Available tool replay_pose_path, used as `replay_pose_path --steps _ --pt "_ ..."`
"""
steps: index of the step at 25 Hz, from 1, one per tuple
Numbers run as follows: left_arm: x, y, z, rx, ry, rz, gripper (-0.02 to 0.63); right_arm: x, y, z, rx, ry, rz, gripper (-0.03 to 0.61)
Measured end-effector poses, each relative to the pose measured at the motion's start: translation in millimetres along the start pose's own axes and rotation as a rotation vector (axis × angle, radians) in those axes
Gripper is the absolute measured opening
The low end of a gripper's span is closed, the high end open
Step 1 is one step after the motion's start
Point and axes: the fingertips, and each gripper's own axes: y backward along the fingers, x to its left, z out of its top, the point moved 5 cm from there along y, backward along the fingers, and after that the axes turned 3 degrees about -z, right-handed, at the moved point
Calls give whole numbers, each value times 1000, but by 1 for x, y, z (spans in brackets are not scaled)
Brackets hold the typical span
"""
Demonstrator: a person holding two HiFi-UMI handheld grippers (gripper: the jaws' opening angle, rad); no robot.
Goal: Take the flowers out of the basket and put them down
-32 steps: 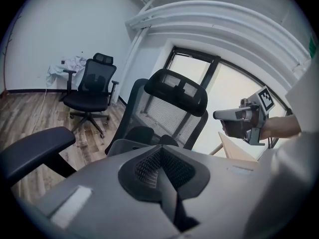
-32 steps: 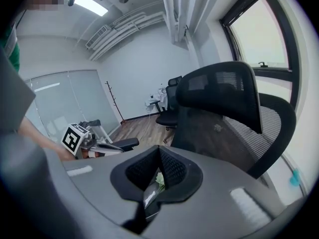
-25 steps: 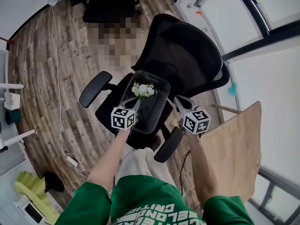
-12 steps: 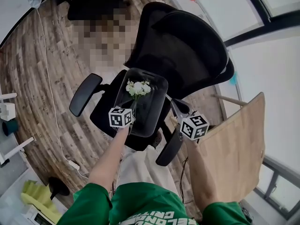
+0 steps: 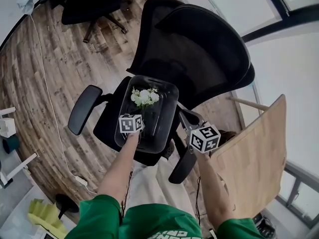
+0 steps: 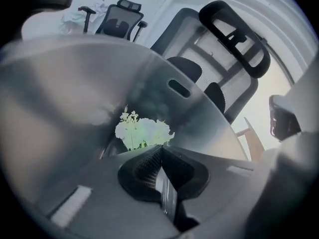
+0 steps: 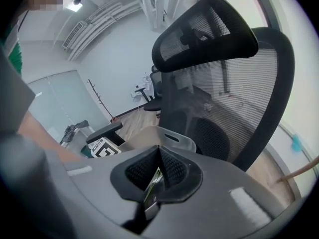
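Floor [image 5: 40,83]: wood planks, far left; the small objects at its edge are cut off by the frame and too small to name

Second chair [image 5: 92,4]: black, top left, upper part out of frame

Left armrest [image 5: 81,109]: black, fully in view

Left tool [image 6: 160,147]: jaws clenched on the stems of the flowers; the lower ends of the stems are hidden behind the jaw tips

Flowers [image 5: 144,97]: inside the basket, toward its far end; a small bunch of rounded white blooms with finer white sprigs above; pale green stems drawn together toward the left tool

Basket [image 5: 173,103]: dark, translucent, oblong with rounded corners, slot handle in the far wall; sits over the chair seat, underside hidden, so whether it rests there cannot be told

Office chair [image 5: 199,49]: black mesh back and headrest, centre; seat almost wholly covered by the basket

Right tool [image 7: 159,147]: jaws clenched, nothing seen between them; tips just beside the basket's right rim, contact not determinable

Wooden board [image 5: 254,153]: light wood, far right, tilted, lower corner cut off
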Motion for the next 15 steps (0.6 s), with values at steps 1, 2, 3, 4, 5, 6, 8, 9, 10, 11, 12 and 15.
replay_pose_path --steps 1,2,3,4,5,6,8,9,10,11,12,15 --pt "4 -5 -4 7 26 1 18 0 -5 -4 7 2 4 6" --pt "8 -11 -8 20 46 0 50 1 -10 -7 15 5 7 6" --pt "11 -15 -13 36 53 1 72 2 -13 -9 20 7 10 6" --pt "13 -19 -16 51 49 6 72 2 -16 -11 22 8 14 6" --pt "16 -22 -18 63 43 14 79 3 -19 -11 23 7 19 6" --pt "18 -27 -22 74 44 21 91 2 -21 -12 23 6 23 6" --pt "25 -37 -29 88 62 33 115 1 -23 -14 22 0 26 6" --pt "28 -42 -31 91 71 37 129 0 -23 -15 21 -5 26 6" --pt "32 -47 -33 93 79 40 143 1 -24 -15 20 -9 27 6" --pt "35 -51 -35 92 85 42 153 2 -24 -15 18 -12 30 6" --pt "39 -54 -37 92 90 45 156 3 -23 -15 16 -11 35 6" --pt "49 -65 -43 101 102 50 185 4 -24 -13 11 0 44 6"
